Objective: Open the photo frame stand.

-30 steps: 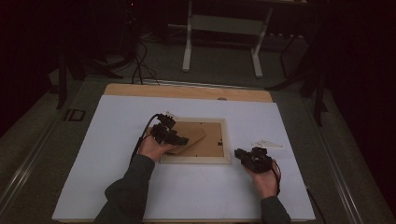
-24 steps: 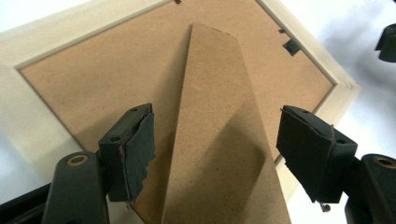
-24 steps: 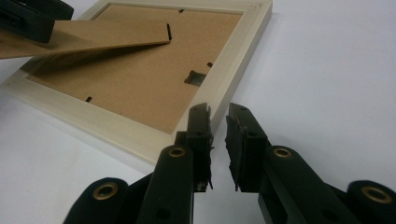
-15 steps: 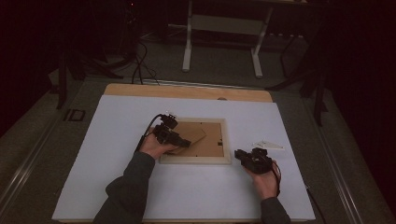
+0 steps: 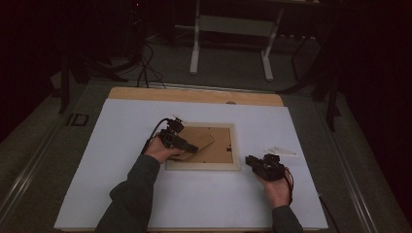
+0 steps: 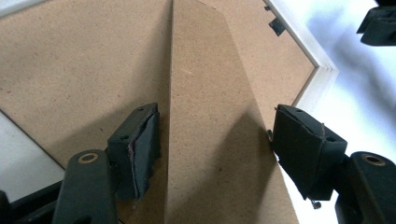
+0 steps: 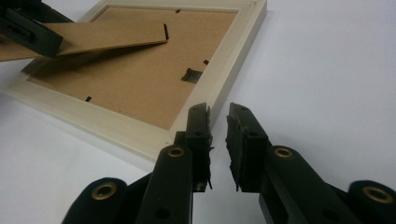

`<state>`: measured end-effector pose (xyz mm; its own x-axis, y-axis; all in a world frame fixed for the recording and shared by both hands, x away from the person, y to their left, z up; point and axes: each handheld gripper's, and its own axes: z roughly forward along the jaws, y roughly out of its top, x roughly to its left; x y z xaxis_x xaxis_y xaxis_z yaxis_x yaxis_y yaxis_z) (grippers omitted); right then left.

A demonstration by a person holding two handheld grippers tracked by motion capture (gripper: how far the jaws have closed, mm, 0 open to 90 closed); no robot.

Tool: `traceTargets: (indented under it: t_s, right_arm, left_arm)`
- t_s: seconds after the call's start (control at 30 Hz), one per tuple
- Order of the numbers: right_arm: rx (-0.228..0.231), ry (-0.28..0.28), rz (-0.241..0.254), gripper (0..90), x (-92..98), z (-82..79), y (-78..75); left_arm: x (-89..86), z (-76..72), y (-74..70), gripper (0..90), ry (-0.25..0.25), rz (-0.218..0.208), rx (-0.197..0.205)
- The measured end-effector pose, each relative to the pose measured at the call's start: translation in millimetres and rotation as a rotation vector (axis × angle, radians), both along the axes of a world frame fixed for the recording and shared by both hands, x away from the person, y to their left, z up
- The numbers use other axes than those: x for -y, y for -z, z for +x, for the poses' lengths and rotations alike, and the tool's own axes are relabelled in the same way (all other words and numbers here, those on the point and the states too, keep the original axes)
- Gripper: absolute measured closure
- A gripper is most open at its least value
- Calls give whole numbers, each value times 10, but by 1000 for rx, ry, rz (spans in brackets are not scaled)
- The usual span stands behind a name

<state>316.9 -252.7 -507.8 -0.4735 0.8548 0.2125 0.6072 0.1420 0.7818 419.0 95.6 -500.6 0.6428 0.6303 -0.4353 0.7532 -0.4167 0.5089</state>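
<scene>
Little has shifted since a second ago: your left hand-held gripper [image 5: 187, 144] has only nudged over the picture frame [image 5: 233, 145], jaws apart astride the raised stand flap [image 6: 210, 116] of the backing board [image 6: 84, 70], not pressing it. Your right hand-held gripper [image 7: 218, 140] rests at the frame's near corner on the worktop [image 5: 121, 126], jaws nearly together and empty. You're on lifting the backing; next, close on the flap's edge squarely.

The high view looks forward and down over the whole tabletop [image 5: 121, 194]. Each tool's camera sits close and low, both facing the picture frame [image 5: 228, 166] [image 6: 322, 70] [image 7: 233, 70].
</scene>
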Motion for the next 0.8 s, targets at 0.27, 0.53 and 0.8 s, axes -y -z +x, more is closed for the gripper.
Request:
traceTargets:
  t_s: [0.27,0.53,0.8]
  right_arm:
    - [1,2,5,782,1,-7,-3]
    - [-4,7,11,781,20,-11,1]
    - [-6,9,15,781,19,-15,10]
  left_arm:
    - [22,35,0,417,32,-7,-34]
    - [33,54,-10,428,40,6,-49]
    - [48,79,37,413,66,6,-82]
